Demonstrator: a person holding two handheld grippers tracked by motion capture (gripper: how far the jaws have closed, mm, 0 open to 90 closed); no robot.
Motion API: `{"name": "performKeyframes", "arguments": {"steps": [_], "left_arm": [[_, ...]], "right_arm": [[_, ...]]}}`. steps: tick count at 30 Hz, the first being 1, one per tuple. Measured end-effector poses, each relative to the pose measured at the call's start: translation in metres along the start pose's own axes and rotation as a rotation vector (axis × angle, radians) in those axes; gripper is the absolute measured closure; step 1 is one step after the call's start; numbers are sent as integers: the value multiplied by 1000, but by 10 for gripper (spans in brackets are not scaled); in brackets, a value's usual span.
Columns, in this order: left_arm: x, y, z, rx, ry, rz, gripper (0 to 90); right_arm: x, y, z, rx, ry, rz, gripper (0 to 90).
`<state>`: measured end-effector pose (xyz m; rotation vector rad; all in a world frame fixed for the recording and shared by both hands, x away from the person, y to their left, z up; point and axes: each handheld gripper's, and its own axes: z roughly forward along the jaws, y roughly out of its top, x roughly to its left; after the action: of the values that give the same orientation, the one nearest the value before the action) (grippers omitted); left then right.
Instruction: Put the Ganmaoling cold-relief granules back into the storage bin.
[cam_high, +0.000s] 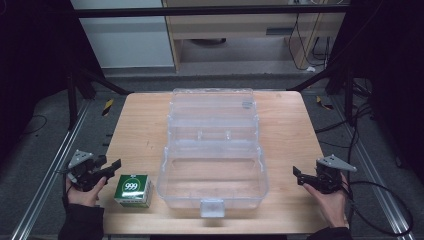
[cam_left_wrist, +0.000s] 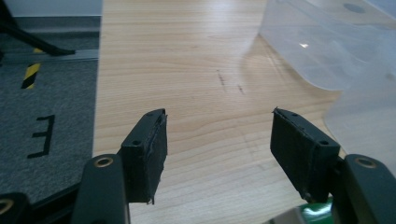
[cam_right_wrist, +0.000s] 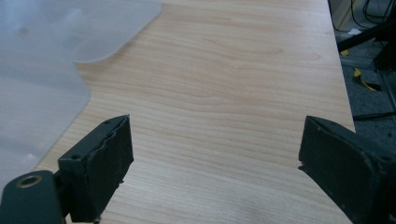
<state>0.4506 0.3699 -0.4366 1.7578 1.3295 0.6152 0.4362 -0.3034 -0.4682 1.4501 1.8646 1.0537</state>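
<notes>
Trouble looms if the left gripper (cam_high: 111, 166), jaws parted and empty like the right gripper (cam_high: 299, 174), nudges the green-and-white cardboard box (cam_high: 133, 190) (just beside the clear plastic case (cam_high: 214, 192)) off the wooden table (cam_high: 142, 125).

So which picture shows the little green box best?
The high view. There the green box sits whole on the table, near the left gripper, with its white "999" label readable. The left gripper view catches just a green sliver at its bottom edge, beside one jaw. The right gripper view looks across bare wood.
</notes>
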Motion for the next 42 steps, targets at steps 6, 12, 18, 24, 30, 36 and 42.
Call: {"name": "performKeyframes", "arguments": {"steps": [6, 12, 18, 24, 30, 36, 42], "left_arm": [[-10, 11, -2, 6, -62, 68, 351], [-11, 25, -8, 26, -131, 119, 344], [-9, 38, -16, 41, -163, 187, 335], [-8, 49, -20, 55, -224, 241, 321], [-15, 56, -21, 128, -229, 354, 296], [-23, 63, -22, 177, -271, 443, 274], [-28, 70, -26, 213, -339, 523, 253]], "right_arm": [[6, 0, -3, 11, 15, -6, 81], [7, -1, -6, 0, 24, -19, 73], [6, -2, -5, -1, 14, -32, 74], [6, -2, -6, -8, 7, -31, 68], [7, -3, -5, -6, -1, -40, 67], [7, -4, -3, 6, 0, -45, 62], [7, -4, -3, 11, -4, -56, 57]]}}
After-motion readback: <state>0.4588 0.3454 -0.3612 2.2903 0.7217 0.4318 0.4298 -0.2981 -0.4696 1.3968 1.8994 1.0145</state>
